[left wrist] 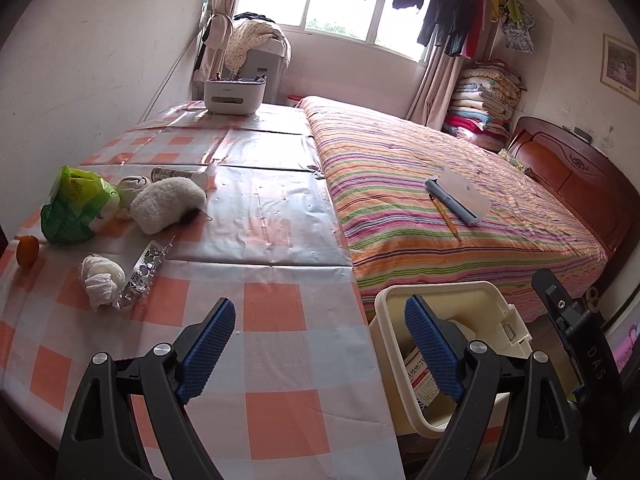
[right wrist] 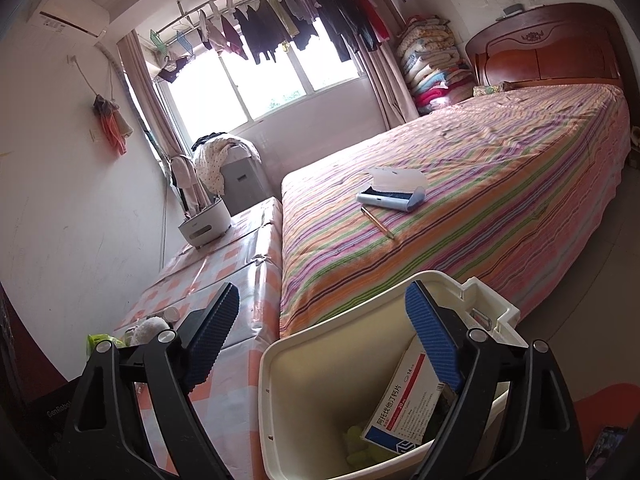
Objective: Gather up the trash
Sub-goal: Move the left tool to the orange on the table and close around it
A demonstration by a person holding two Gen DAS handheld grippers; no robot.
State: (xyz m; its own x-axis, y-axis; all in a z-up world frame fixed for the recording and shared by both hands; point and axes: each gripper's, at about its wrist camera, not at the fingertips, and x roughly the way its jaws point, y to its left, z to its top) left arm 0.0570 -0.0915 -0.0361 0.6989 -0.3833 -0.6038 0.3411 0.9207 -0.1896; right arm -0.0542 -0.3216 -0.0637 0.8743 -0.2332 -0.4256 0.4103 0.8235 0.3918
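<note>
Blue-padded left gripper, nearest the left wrist lens, hangs with jaws spread and nothing between them, above the near edge of the orange-and-white checked tablecloth. Trash remaining on it, well apart from the pads: a crumpled white tissue ball touching a torn silver foil wrapper, and farther back a green plastic bag beside a fluffy white soft toy and a small orange fruit. The cream plastic waste bin stands just beside the table.

Right wrist view: the right gripper, likewise spread and empty, hovers over the bin, where a red-and-blue-banded white medicine box already lies.

Next step, judged: reach the left gripper to the tissue, close on its bulk rather than the foil, and lift clear before carrying it across.
</note>
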